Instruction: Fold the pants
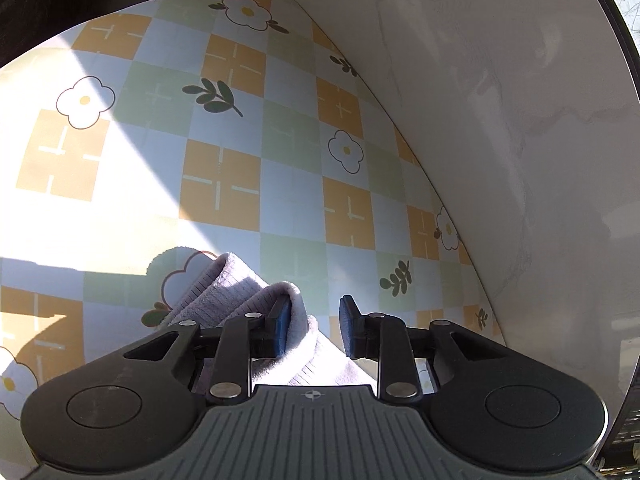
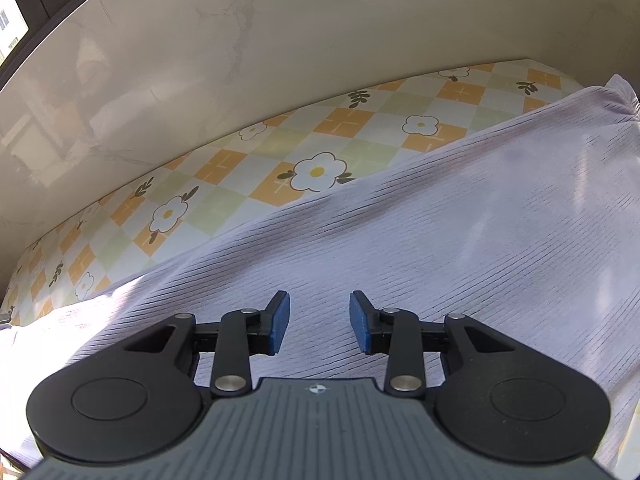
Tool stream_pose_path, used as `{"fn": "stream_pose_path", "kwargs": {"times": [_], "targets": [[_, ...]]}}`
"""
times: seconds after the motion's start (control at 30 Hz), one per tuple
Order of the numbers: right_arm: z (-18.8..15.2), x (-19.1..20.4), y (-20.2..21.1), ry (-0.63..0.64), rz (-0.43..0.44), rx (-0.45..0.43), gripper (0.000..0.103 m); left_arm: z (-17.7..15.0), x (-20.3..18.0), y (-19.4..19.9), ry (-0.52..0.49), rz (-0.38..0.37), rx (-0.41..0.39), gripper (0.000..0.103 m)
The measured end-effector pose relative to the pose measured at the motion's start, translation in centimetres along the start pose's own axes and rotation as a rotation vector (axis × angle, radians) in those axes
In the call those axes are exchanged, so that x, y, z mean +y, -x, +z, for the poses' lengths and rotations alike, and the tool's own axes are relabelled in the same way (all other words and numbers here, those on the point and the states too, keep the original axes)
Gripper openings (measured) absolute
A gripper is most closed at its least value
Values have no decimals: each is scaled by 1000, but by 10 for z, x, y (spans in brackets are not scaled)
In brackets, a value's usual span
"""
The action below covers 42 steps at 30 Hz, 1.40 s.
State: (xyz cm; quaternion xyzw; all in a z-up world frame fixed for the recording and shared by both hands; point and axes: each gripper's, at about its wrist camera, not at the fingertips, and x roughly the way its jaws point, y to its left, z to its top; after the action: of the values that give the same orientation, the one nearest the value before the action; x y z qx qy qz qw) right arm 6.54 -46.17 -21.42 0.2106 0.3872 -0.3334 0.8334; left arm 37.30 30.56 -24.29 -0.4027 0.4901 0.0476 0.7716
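Both tongs released: left gripper (image 1: pixel 314 328) straddles a bunched pants (image 1: pixel 240 300) edge, right gripper (image 2: pixel 319 328) hovers over spread cloth; folding looks barely begun.

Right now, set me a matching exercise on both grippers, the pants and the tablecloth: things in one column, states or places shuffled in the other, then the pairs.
Things
1. left gripper
2. right gripper
3. pants
4. tablecloth

States or places
A. checked, with flowers and leaves
B. open, above flat ribbed fabric
C. pale lilac, spread out
D. open, a bunched fabric edge between its fingers

Pairs: 1-D, 2-B, 3-C, 4-A
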Motion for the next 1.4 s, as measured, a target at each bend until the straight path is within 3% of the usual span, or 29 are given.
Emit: {"fn": "stream_pose_path", "kwargs": {"times": [0.07, 0.23, 0.53, 0.63, 0.7, 0.8, 0.9, 1.13, 1.2, 1.3, 1.4], "targets": [[0, 0, 0, 0, -1, 0, 36, -6, -2, 5, -25, 18, -14, 5], [-1, -3, 0, 13, -1, -3, 36, -12, 8, 45, -45, 74, -188, 4], [0, 6, 0, 77, 3, -9, 36, -13, 7, 39, -80, 108, -213, 4], [1, 8, 3, 109, 18, -21, 37, -14, -2, 44, -120, 181, -269, 9], [3, 8, 4, 123, 24, -27, 39, -16, -7, 54, -142, 171, -311, 22], [8, 8, 0, 153, 25, -27, 40, -26, -25, 68, -216, 158, -334, 23], [14, 11, -9, 199, 22, -22, 40, -50, -51, 69, -332, 126, -302, 23], [27, 36, -44, 315, 62, 65, 40, -138, -127, 12, -591, -12, -53, 26], [28, 47, -57, 363, 64, 103, 49, -165, -146, -6, -673, -45, 5, 28], [37, 55, -72, 371, 35, 81, 49, -195, -168, -29, -784, -50, 74, 30], [46, 56, -83, 324, 22, 71, 50, -209, -178, -55, -828, -28, 118, 30]]}}
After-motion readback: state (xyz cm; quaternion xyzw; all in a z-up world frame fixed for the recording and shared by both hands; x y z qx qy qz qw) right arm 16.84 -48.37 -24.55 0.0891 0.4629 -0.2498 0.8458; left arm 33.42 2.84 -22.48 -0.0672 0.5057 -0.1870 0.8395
